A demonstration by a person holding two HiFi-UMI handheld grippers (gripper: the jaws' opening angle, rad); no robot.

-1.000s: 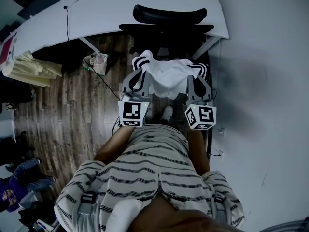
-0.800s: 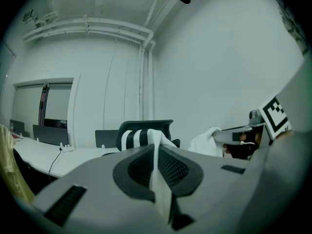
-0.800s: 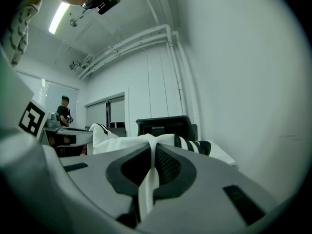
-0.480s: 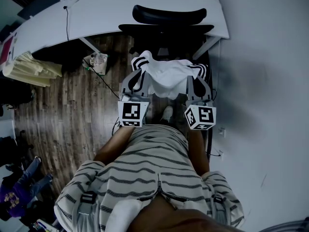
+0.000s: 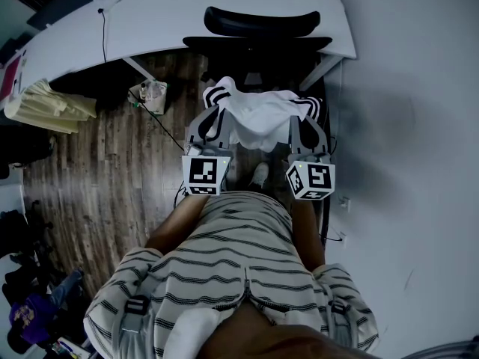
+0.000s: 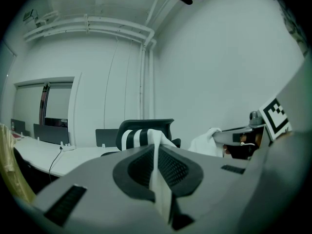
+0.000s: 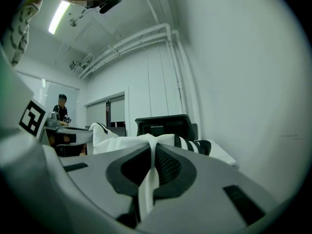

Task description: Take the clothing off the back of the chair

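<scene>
On near side of chair, white striped clothing spans from left gripper to right gripper. Left jaws pinched tight on its left edge; right jaws pinched tight on its right edge.

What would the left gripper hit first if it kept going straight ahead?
Apart from the garment it grips, the left gripper would probably meet the black chair first; depth is unclear.

Dim, bluish head view, white clothing brightest; both gripper views bend at dark round edges; ceiling light glares; foreground blurred.
</scene>
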